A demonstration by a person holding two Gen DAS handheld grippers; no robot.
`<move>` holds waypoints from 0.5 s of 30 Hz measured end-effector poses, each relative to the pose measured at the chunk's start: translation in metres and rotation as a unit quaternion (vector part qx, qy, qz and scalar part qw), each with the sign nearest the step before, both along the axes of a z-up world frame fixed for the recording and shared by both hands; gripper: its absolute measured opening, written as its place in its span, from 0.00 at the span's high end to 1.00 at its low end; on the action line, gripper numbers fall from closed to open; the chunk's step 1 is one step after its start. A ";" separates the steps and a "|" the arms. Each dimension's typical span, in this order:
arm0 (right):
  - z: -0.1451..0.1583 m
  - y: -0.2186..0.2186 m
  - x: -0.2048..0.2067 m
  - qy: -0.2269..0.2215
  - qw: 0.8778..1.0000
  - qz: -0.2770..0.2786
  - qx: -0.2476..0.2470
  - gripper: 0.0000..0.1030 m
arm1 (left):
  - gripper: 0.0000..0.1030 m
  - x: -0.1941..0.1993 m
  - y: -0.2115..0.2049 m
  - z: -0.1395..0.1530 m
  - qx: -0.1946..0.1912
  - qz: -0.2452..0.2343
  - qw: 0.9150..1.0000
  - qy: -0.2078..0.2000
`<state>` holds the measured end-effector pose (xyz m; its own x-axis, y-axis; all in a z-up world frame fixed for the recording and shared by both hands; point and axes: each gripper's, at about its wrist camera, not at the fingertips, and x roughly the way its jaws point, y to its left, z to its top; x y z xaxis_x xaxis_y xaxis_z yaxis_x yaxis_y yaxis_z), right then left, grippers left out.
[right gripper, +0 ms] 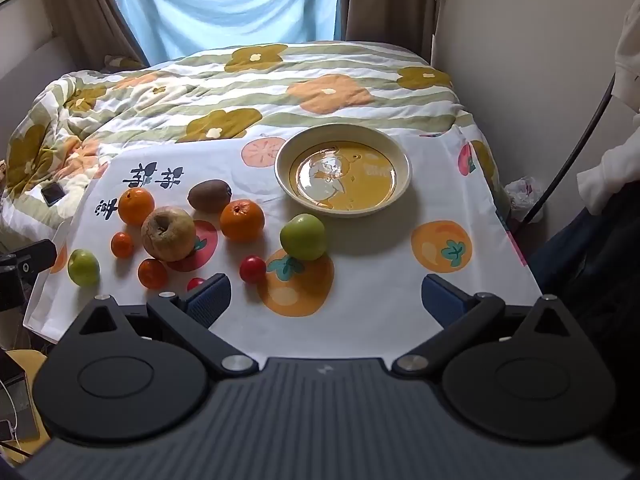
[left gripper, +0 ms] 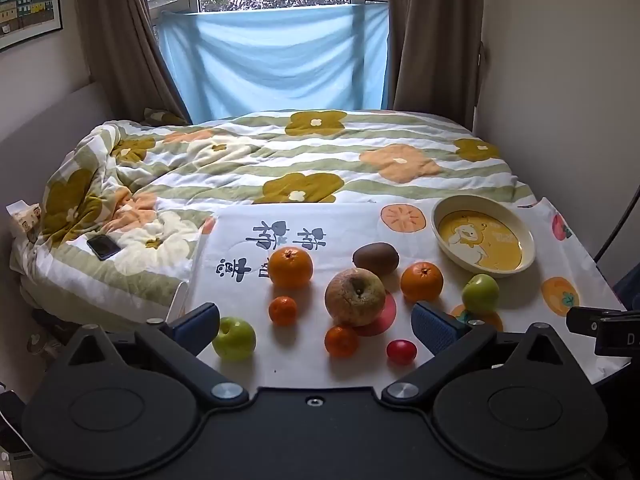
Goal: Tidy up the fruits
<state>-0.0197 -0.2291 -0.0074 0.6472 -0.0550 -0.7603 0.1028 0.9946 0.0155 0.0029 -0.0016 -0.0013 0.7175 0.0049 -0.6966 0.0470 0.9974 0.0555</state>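
Loose fruit lies on a white printed cloth (left gripper: 240, 364): a big brownish apple (left gripper: 355, 297), two oranges (left gripper: 290, 267) (left gripper: 422, 281), a kiwi (left gripper: 376, 258), two green apples (left gripper: 234, 338) (left gripper: 480, 293), two small tangerines (left gripper: 283, 310) (left gripper: 341, 341) and a red tomato (left gripper: 401, 351). An empty cream and yellow bowl (right gripper: 404, 168) stands at the far right. My left gripper (left gripper: 316, 326) hovers open above the near fruit, holding nothing. My right gripper (right gripper: 326, 300) is open too, over bare cloth near the green apple (right gripper: 303, 237) and a tomato (right gripper: 253, 269).
The cloth covers a small table pushed against a bed with a flowered quilt (left gripper: 320, 160). A phone (left gripper: 103, 246) lies on the quilt at left. A wall runs along the right, and a white sleeve (right gripper: 612, 176) shows at the right edge.
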 end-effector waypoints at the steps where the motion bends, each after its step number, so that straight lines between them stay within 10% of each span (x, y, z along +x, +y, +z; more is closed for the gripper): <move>1: 0.000 0.000 0.000 0.001 1.000 0.001 0.000 0.00 | 0.00 0.000 0.001 0.000 -0.008 0.000 1.000 -0.005; 15: -0.003 0.004 0.005 0.004 1.000 0.001 0.001 0.00 | 0.00 -0.001 0.002 0.000 0.000 -0.002 1.000 -0.018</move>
<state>-0.0147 -0.2255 -0.0105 0.6409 -0.0523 -0.7658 0.1012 0.9947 0.0167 0.0017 0.0004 -0.0008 0.7427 0.0012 -0.6697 0.0493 0.9972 0.0564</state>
